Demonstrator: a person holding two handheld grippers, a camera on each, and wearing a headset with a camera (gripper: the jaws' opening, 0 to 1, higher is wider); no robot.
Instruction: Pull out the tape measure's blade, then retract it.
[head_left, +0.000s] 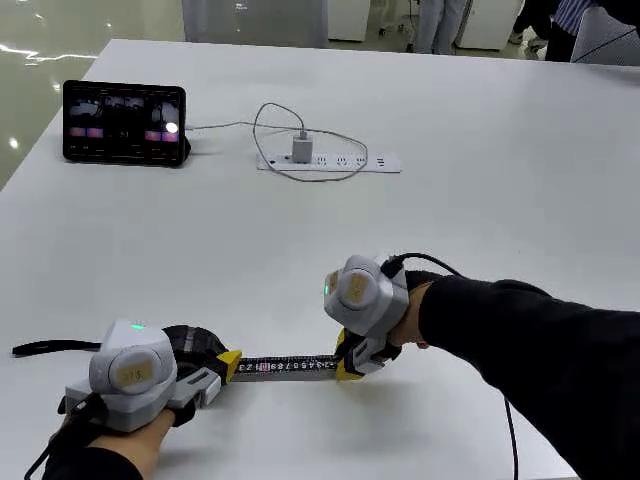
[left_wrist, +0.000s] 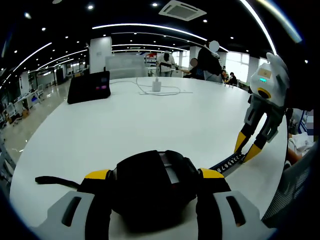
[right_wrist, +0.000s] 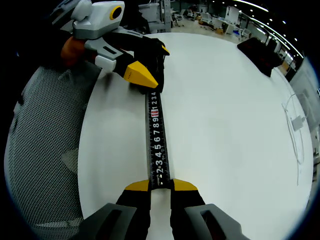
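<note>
Black tape-measure case (left_wrist: 155, 187) is clamped in the left gripper (left_wrist: 154, 173). The blade (right_wrist: 156, 132) is pinched at its tip by the right gripper (right_wrist: 160, 186), its long axis running straight ahead from those jaws to the case, likely the line for retraction.

A black tape measure case (left_wrist: 150, 187) sat clamped between the jaws of the left gripper (left_wrist: 153, 174). Its dark, white-numbered blade (right_wrist: 156, 140) lay flat, partly drawn out, with its end pinched by the right gripper (right_wrist: 161, 185).
</note>
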